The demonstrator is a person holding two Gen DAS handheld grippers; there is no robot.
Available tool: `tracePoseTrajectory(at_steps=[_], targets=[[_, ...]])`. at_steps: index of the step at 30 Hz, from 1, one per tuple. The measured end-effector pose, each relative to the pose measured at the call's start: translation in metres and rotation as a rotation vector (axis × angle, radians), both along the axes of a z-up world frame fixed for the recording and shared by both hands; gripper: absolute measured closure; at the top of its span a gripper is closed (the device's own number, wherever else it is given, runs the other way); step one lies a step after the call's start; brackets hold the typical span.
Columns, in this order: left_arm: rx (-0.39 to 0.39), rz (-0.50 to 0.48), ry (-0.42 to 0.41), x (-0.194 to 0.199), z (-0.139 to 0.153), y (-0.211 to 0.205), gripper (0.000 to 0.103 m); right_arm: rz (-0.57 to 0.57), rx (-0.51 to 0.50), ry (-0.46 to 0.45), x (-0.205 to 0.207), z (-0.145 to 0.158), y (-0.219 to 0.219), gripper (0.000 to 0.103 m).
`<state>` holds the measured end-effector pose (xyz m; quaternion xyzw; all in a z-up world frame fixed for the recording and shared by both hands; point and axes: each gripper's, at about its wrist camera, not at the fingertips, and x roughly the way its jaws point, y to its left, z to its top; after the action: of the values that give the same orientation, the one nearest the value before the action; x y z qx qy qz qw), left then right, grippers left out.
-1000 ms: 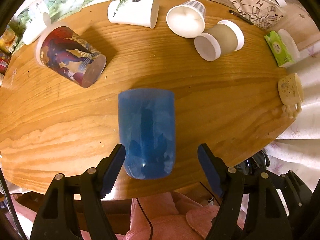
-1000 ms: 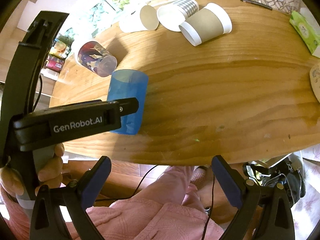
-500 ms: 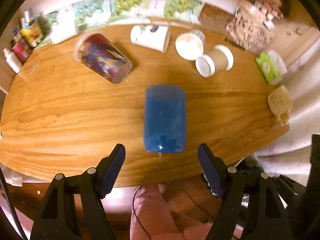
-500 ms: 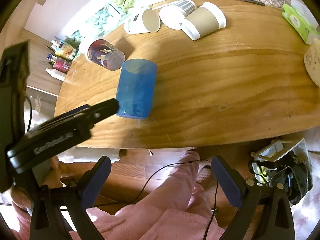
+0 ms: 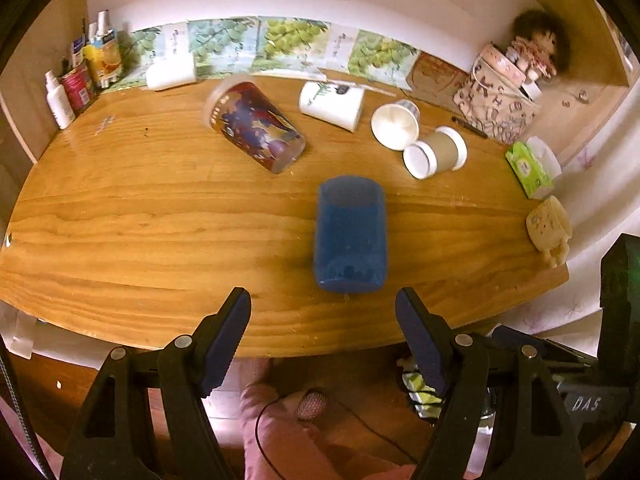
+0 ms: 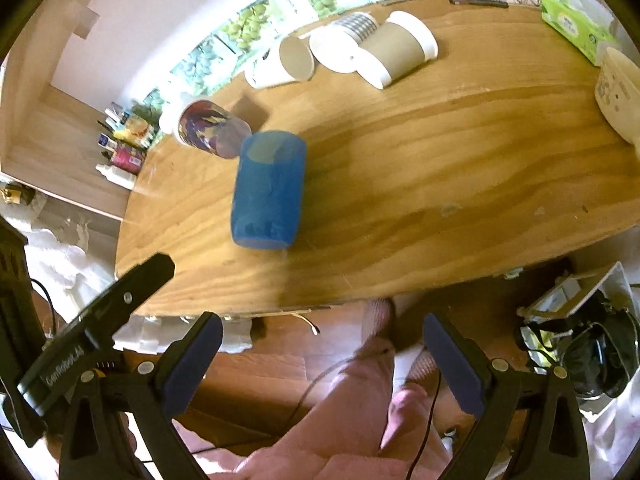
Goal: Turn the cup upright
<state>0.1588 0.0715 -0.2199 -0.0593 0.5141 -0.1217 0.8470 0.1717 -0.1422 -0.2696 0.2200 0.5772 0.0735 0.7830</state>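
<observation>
A translucent blue cup stands on the wooden table near its front edge; it also shows in the right wrist view. My left gripper is open and empty, held back above the table's front edge, short of the cup. My right gripper is open and empty, off the table over the floor. The left gripper's body shows at the lower left of the right wrist view.
Several other cups lie on their sides behind: a printed glass, a white cup, a striped cup, a brown paper cup. A green tissue pack and cream mug sit at right. Bottles stand at left.
Both grippers have pulled back and up from the table. The left gripper, which had its jaws on either side of the blue cup, is now clear of it. The cup stays put.
</observation>
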Motion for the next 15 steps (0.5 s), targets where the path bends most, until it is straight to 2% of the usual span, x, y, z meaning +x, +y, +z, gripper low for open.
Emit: tracePoseTrajectory(at_steps=[9, 15], targets=[[-0.032, -0.052, -0.082, 0.003, 0.008, 0.024, 0.025, -0.086, 0.011, -0.109, 0.023, 0.008, 0.014, 0.002], [-0.016, -0.117, -0.111, 0.014, 0.008, 0.036, 0.025, -0.145, 0.026, -0.139, 0.037, 0.006, 0.027, 0.002]])
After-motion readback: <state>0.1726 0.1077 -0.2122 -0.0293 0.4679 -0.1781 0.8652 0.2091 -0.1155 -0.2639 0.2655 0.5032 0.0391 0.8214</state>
